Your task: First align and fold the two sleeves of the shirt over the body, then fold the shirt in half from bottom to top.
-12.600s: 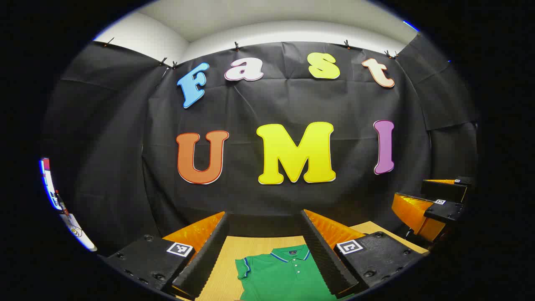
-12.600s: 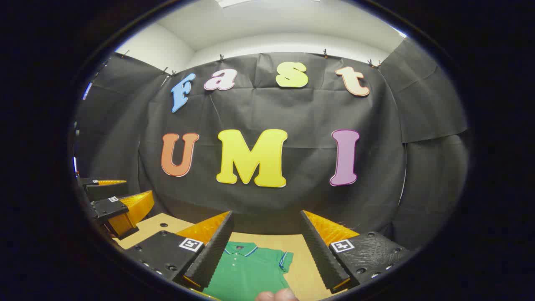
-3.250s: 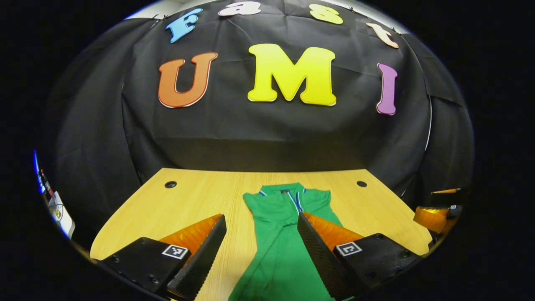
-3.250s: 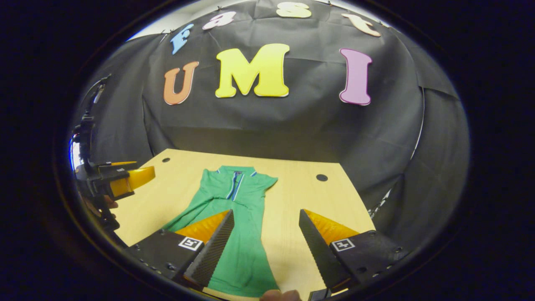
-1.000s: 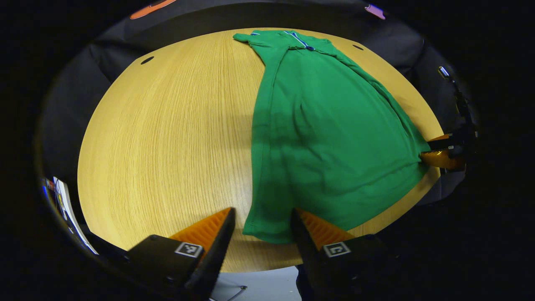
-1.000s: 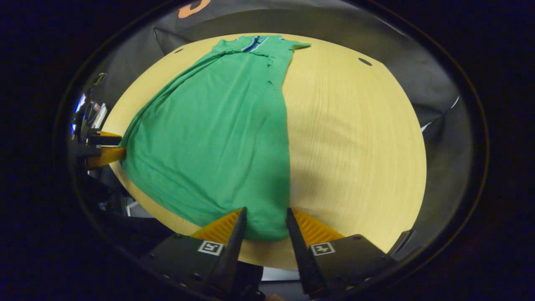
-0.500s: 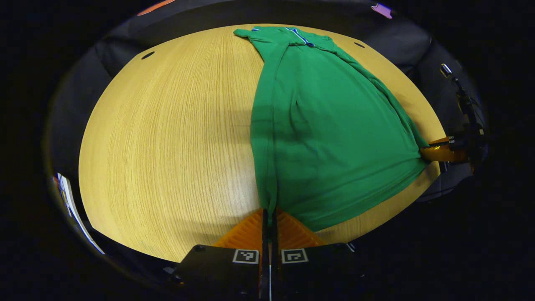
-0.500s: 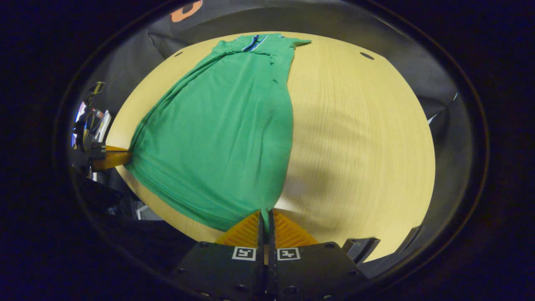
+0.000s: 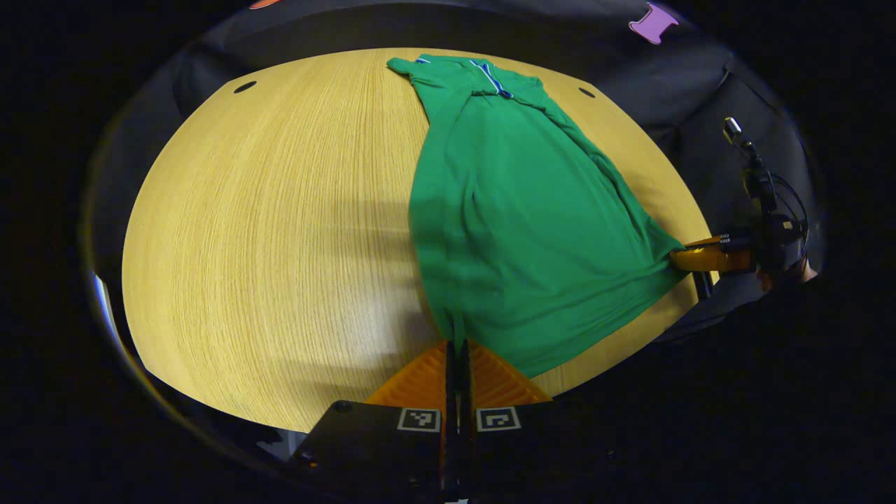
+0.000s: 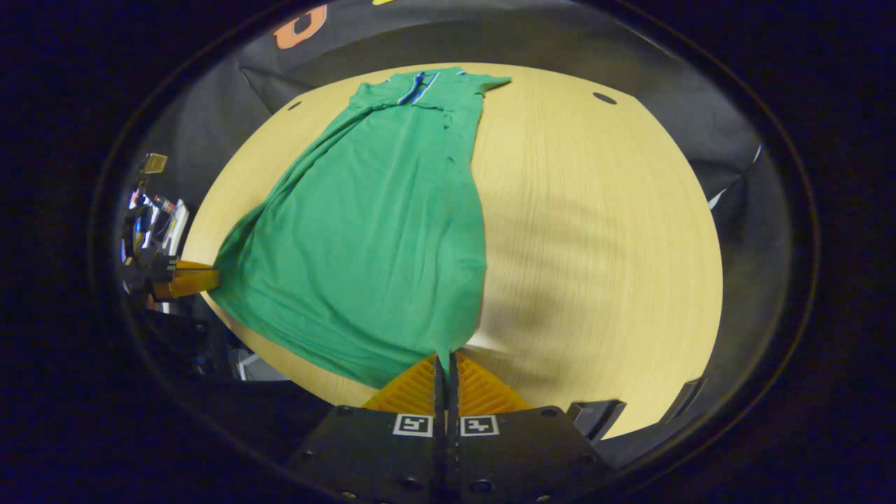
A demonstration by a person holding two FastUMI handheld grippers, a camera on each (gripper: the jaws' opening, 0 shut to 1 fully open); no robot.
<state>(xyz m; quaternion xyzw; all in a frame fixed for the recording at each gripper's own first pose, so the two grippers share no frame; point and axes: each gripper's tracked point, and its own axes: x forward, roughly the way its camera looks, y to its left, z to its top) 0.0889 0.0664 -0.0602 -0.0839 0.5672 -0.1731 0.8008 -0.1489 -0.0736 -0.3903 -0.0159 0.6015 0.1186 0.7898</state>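
Green shirt (image 9: 518, 224) lies lengthwise on wooden counter (image 9: 266, 231), collar at far end, both sleeves folded over body. Left gripper (image 9: 457, 348) closed on near bottom corner of hem, fingers pressed together with cloth between. Right gripper (image 9: 682, 257) at right edge, clamped on other hem corner. Hem stretched between grippers near counter's edge.
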